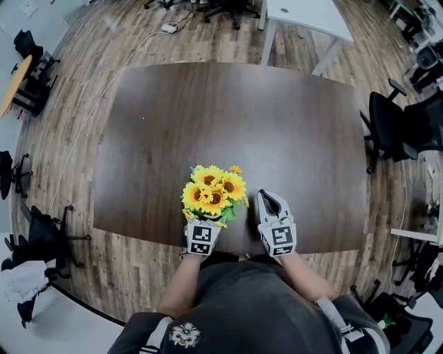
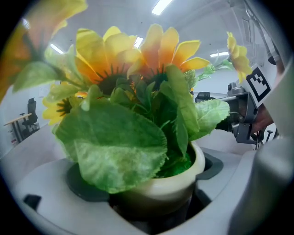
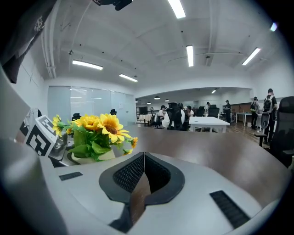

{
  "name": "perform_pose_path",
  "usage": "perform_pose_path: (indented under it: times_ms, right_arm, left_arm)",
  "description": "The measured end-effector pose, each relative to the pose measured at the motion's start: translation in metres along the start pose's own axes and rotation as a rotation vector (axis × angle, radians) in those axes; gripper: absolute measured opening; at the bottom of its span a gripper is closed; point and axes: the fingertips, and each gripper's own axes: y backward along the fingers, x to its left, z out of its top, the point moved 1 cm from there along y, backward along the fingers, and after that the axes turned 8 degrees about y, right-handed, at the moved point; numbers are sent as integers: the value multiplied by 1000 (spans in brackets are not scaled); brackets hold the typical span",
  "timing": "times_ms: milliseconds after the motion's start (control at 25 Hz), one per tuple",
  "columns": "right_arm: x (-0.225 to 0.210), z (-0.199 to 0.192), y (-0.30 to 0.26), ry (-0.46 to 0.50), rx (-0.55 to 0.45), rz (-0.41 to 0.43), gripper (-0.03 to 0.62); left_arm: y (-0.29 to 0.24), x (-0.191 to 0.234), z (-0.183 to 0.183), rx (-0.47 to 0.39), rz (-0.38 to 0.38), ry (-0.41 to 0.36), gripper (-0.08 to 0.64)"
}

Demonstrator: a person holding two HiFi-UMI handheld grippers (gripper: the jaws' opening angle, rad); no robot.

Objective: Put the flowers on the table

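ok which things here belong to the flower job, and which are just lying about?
Job: yellow sunflowers in a cream pot, left gripper shut on the pot, empty shut right gripper, dark brown wooden table.
Lying about: black office chairs, white table, white floor cable.

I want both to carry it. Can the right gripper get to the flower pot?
Probably yes: the right gripper is beside the flower pot with nothing between, though its fingers are shut and the left gripper clamps the pot.
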Motion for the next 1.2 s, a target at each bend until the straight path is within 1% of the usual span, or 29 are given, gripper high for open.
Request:
perform_pose_path:
  times_ms: [240, 560, 760, 920, 1040, 1200]
  right_arm:
    - [0, 0, 2, 10, 3, 2, 25]
    - [-1, -1, 0, 13, 8, 14, 25]
    - [2, 4, -2, 11, -11, 26, 25]
    - [1, 10, 1, 9, -28, 31, 25]
    - [-2, 14, 3, 10, -41, 31, 25]
    - [-2, 23, 5, 12, -63, 41, 25]
  left_arm:
    - [-4, 0, -12, 31, 3, 19, 551]
    - [-8, 0, -13, 42, -5, 37, 552]
    - [-9, 0, -15, 48, -11, 36, 552]
    - [-2, -1, -14, 30, -4, 32, 552]
    - [11, -3, -2, 14, 2, 38, 552]
    - [35, -2, 12, -32, 26, 15, 552]
